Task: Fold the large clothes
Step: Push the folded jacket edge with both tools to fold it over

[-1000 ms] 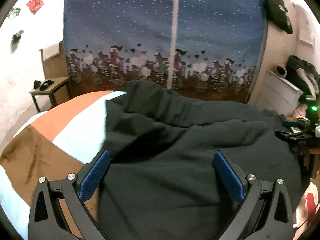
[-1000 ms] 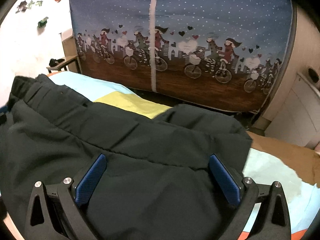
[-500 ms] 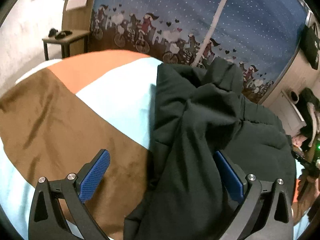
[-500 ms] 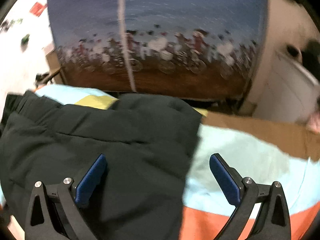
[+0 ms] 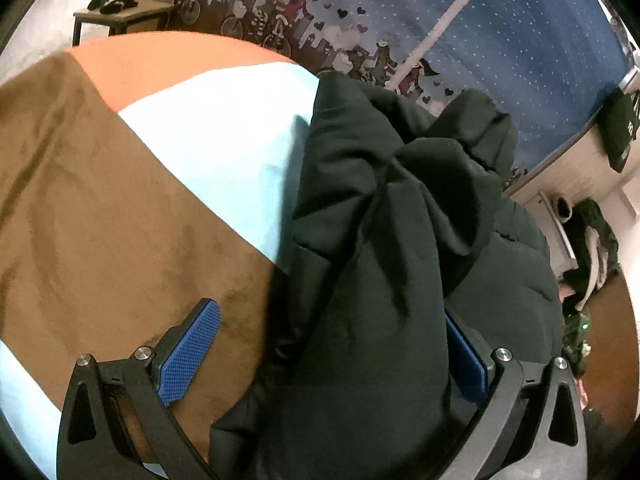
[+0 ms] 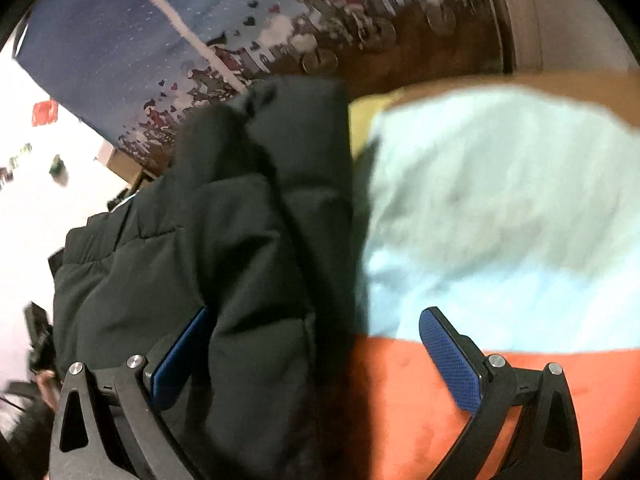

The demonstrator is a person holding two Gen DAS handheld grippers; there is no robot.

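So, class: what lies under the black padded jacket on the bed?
The black jacket rests on a colour-blocked blanket, brown, pale blue and orange where it shows beside the jacket. The part of the blanket directly beneath is covered, so anything else there cannot be seen.

black padded jacket [image 5: 400, 248] | bunched, creased | lying on colour-block blanket [image 5: 120, 200]

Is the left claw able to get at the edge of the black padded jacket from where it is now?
Probably yes: the left claw is open, and the black padded jacket already lies between its fingers, nothing covering it.
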